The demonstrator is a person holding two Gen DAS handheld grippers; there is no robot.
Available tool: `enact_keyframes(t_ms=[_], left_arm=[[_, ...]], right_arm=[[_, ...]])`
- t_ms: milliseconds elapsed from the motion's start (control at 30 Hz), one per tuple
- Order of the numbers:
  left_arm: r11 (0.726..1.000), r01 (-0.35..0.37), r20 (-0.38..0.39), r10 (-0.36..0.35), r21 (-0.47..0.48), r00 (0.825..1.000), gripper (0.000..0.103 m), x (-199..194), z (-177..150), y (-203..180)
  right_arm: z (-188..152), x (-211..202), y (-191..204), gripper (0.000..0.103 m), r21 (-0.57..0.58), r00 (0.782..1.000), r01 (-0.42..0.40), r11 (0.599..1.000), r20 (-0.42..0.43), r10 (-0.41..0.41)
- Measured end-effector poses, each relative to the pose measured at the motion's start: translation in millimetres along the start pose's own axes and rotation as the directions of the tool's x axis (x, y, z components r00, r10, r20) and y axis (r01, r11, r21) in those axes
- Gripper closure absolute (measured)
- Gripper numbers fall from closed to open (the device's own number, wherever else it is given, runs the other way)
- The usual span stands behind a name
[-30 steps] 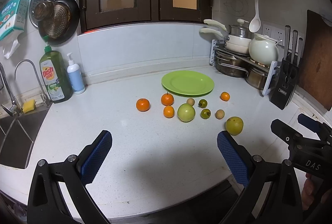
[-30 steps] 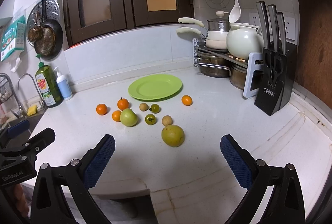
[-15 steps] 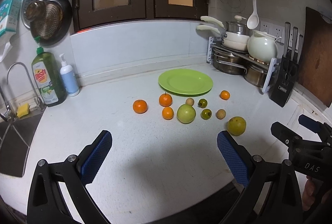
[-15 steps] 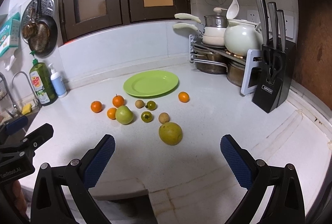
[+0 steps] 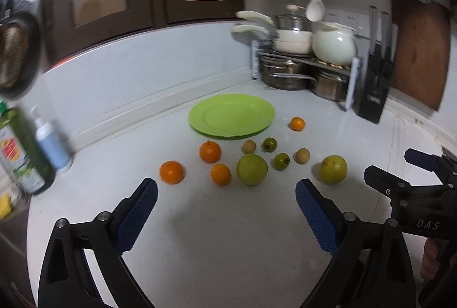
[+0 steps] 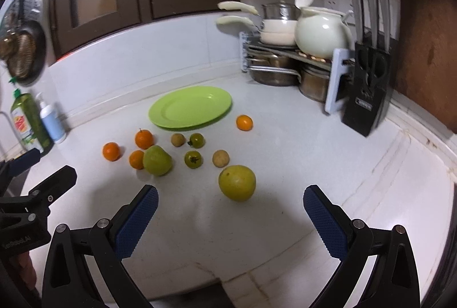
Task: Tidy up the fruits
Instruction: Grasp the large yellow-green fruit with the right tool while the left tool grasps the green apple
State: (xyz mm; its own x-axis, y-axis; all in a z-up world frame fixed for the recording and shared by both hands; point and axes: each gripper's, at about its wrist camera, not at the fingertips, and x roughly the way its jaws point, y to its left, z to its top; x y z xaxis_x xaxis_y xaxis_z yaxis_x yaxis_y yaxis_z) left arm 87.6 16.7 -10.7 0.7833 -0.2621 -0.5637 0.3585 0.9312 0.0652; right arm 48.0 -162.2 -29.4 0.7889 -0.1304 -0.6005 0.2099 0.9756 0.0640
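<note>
- The green plate (image 5: pixel 231 115) sits just above mid-frame on the white worktop (image 5: pixel 228 222) and has nothing on it; by my reading the sorting has not begun.
- All the fruit lies loose on the worktop below the plate: four small oranges, one (image 5: pixel 171 172) at the left of the cluster, two close together near the middle, and one (image 5: pixel 297 124) alone off the plate's right edge.
- A large green fruit (image 5: pixel 252 169), perhaps a guava, touches or nearly touches one orange; a yellow-green round fruit (image 6: pixel 237 182) lies apart, lowest in the right wrist view.
- Two small dark-green fruits (image 6: pixel 193 159) and two small brown ones (image 6: pixel 220 158) lie scattered between these.
- The left claw (image 5: pixel 225 211) has its jaws spread wide, though they have just been closing a little; nothing lies between them, and the cluster is just above its tips.
- The right claw (image 6: pixel 230 212) is spread wide too and holds nothing, with the yellow-green fruit just above the gap.
- Left to do, as I judge: everything, each fruit still to be picked up and placed.
</note>
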Motion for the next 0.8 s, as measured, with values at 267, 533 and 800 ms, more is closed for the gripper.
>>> enact_keyframes(t_ms=[267, 533, 800], left_arm=[[0.994, 0.077, -0.006, -0.077, 0.078, 0.997, 0.015, 31, 4, -4], [0.990, 0.052, -0.040, -0.047, 0.129, 0.998, 0.021, 65, 3, -22], [0.988, 0.040, -0.101, -0.025, 0.151, 0.995, 0.029, 103, 4, -32]], right_arm=[[-7, 15, 10, 0.001, -0.003, 0.996, 0.077, 0.997, -0.038, -0.078], [2, 47, 2, 0.007, -0.061, 0.997, 0.021, 0.998, -0.069, -0.025], [5, 83, -13, 0.016, -0.078, 0.990, -0.027, 0.997, -0.137, 0.016]])
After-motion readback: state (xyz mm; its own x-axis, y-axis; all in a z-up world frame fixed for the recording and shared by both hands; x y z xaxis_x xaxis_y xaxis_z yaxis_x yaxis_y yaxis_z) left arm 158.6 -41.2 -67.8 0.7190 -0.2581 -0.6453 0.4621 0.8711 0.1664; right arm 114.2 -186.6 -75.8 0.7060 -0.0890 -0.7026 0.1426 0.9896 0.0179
